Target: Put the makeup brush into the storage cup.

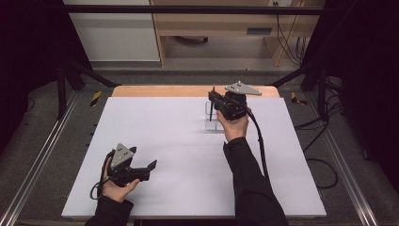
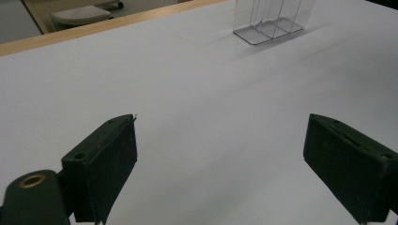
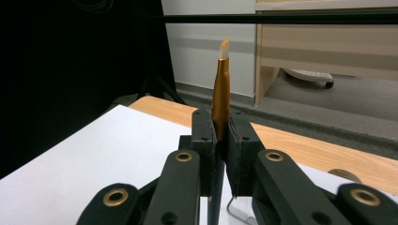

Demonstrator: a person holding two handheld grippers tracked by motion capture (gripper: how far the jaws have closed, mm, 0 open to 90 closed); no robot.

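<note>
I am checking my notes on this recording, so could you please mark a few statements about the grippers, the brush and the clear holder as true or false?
1. The right gripper is shut on a gold-ferruled brush. True.
2. The left gripper holds the brush. False: its jaws stand wide open with nothing between them.
3. The brush's bristle tip points upward. True.
4. The clear holder lies tipped over on its side. False: it stands upright on the white table.
5. The left gripper is beside the clear holder. False: it is near the table's front left, far from it.

No text, label, brand, number or sign can be read anywhere in these pictures.
</note>
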